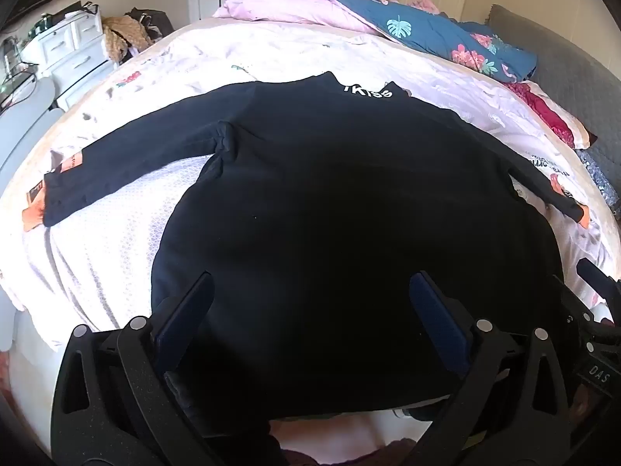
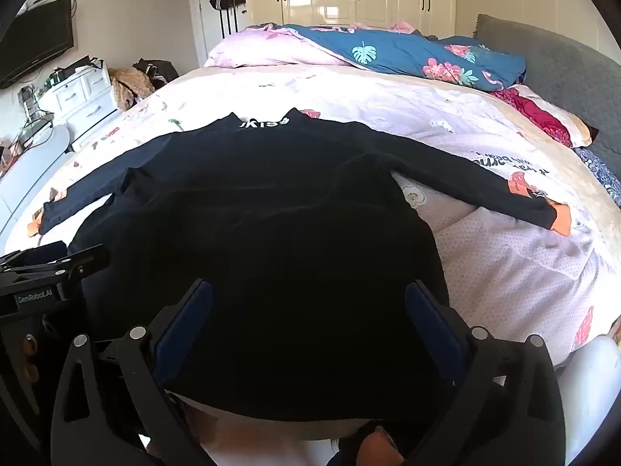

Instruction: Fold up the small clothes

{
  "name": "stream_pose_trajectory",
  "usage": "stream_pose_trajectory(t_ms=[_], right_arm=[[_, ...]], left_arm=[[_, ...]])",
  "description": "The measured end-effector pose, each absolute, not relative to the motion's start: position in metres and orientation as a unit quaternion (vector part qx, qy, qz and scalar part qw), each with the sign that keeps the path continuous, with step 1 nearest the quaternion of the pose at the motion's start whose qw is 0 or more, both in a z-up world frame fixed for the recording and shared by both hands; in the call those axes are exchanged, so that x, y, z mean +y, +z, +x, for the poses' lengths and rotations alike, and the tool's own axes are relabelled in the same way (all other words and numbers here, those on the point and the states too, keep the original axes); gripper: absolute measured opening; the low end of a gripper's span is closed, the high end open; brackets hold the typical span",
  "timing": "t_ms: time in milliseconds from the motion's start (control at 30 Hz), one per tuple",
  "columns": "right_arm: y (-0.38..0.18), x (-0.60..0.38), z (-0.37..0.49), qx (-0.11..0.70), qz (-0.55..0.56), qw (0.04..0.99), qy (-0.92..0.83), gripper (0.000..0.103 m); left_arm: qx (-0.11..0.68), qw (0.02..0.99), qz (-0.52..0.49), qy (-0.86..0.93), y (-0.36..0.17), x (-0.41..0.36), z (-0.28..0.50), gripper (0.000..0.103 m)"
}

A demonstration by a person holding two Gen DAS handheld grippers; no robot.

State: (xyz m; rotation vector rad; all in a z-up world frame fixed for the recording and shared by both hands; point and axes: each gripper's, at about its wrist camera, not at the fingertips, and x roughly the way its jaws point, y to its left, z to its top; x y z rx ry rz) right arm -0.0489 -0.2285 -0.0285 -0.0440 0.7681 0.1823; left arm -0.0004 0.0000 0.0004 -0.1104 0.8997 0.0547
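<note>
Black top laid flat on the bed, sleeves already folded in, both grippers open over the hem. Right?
Not quite. The black top lies flat on the bed, but its sleeves are spread outward, not folded in; the right wrist view shows both. Left gripper and right gripper are open.

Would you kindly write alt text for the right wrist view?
A black top lies flat on a bed, sleeves spread, collar far. The open right gripper hovers over its hem; the left gripper shows at the left edge.
</note>
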Motion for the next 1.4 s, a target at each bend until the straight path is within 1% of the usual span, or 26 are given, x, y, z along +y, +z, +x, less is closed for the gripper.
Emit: stream_pose_trajectory(t_ms=[67,1400], right_arm=[[-0.0279,-0.2294,-0.0516,0.361,-0.021,0.928,0.087,0.099],[-0.0268,-0.2256,-0.0545,0.366,-0.028,0.926,0.088,0.099]], left_arm=[[0.435,0.899,-0.053,0.027,0.0004,-0.0008,-0.0007,0.094],[0.436,0.897,-0.064,0.029,0.0027,0.0031,-0.0019,0.094]])
